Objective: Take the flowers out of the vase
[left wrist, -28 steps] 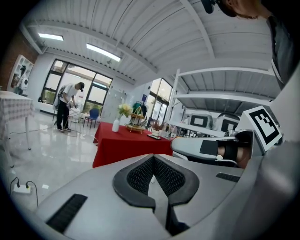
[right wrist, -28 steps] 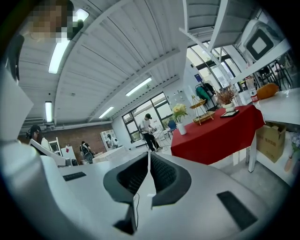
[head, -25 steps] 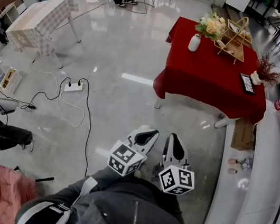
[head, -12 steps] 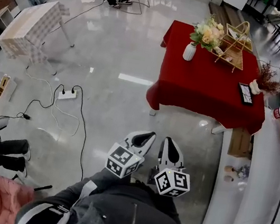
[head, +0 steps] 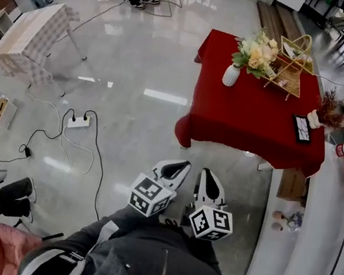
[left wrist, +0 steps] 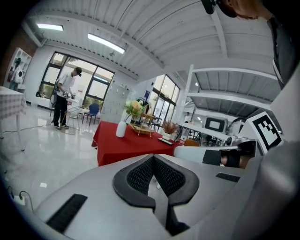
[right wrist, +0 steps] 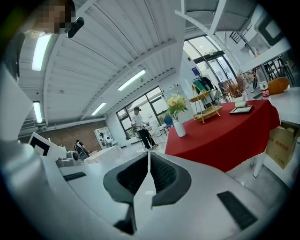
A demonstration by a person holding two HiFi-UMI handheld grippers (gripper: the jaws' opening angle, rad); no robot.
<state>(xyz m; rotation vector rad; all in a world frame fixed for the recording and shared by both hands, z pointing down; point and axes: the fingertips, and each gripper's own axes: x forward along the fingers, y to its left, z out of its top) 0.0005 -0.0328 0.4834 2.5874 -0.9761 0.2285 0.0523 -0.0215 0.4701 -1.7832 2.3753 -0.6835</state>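
The vase (head: 231, 75) stands far ahead of both pairs of jaws, on the near left corner of the red counter (head: 253, 125). A wide stretch of shiny floor lies between the person and it. It is upright, and the flowers (head: 256, 51) rise out of its neck with their stems nearly vertical, leaning a little to the right in the head view. So I judge that the pull must go upward along the stems, not sideways.

The left gripper (head: 178, 165) and the right gripper (head: 211, 177) are held close side by side in front of the person's body and point forward. In the head view the vase is almost straight ahead of the right gripper, so I judge this one slightly better placed. The difference is small, because both are well apart from the counter.

Each gripper's own view shows its jaws pressed together with nothing between them: the left gripper (left wrist: 153, 157) and the right gripper (right wrist: 148, 153) are both empty. They must open before any grasp.

By count, I see one white vase, one bunch of flowers in it, and two grippers. On the same counter there are also one wooden stand (head: 292, 56), one dark flat frame (head: 302, 128) and one small pot of dried twigs (head: 326, 113) at the far right edge.
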